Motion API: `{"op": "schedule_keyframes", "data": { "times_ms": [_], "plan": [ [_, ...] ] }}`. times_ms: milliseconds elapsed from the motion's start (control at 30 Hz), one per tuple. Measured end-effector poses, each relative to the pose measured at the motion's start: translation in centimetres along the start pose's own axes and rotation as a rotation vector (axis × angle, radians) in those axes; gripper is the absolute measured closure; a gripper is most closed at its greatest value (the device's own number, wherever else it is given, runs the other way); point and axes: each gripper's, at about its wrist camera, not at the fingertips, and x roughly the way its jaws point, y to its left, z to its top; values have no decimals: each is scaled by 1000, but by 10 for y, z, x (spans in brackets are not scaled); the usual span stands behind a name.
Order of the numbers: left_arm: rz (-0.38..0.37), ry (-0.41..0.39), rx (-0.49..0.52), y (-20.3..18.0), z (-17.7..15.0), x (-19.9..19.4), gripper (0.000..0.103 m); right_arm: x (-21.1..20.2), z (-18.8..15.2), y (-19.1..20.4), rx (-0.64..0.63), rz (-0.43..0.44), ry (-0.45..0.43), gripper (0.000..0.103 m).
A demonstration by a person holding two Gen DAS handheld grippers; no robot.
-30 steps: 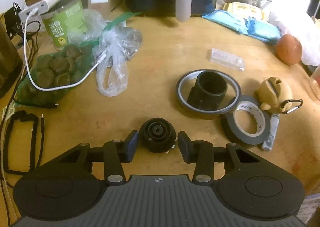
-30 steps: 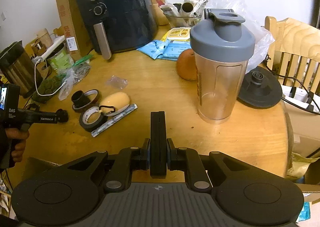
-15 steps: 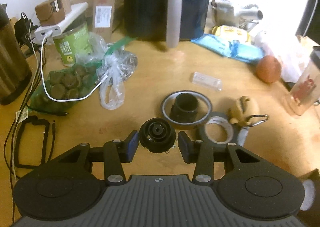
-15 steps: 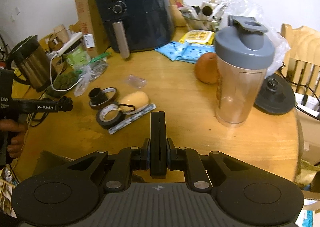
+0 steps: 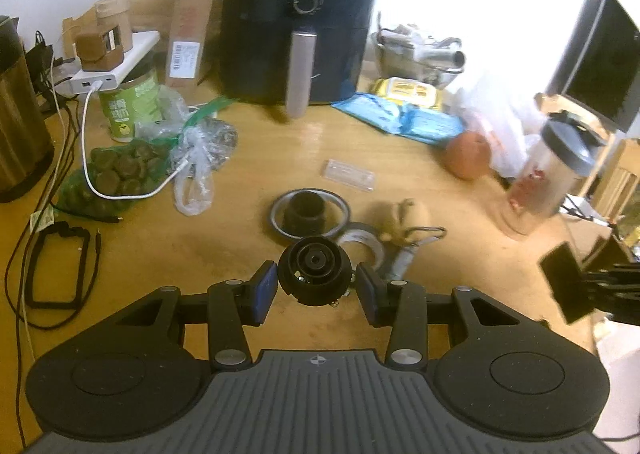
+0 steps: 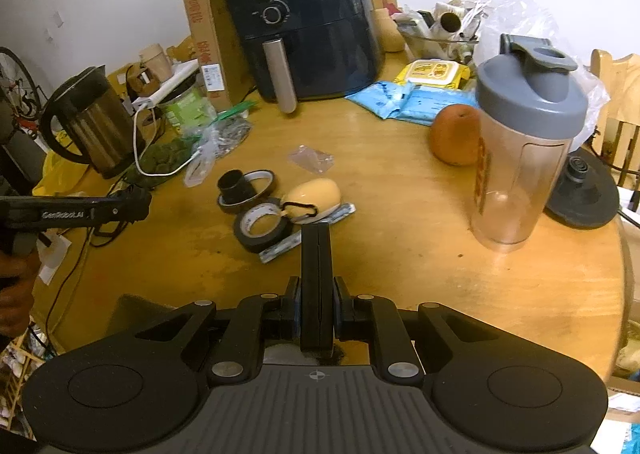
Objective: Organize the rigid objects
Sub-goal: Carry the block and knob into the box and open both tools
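Table of yellow wood, with bare room in the middle and front. Curved edge close on the right, just past the shaker bottle. Clutter packed along the back by the air fryer.

Black round cap pinched in the left claw, right between its two pads, up off the wood, above the tape rolls. Flat black slab squeezed tight in the right claw, sticking out forward past the pads.

Left claw higher than a second ago: tape rolls smaller and farther below the cap, more of the air fryer showing.
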Motion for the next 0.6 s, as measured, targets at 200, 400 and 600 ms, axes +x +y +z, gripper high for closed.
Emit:
{"op": "schedule_keyframes", "data": {
  "times_ms": [200,400,600],
  "plan": [
    [-54,5,26,-12,-13,-21,61,-3,-5,12,-17,38,4,85],
    [-111,25,52,-23,-31,-36,61,-5,-14,24,-30,73,19,85],
    [-145,55,73,-31,-49,-42,61,-7,-26,39,-52,114,43,85]
  ]
}}
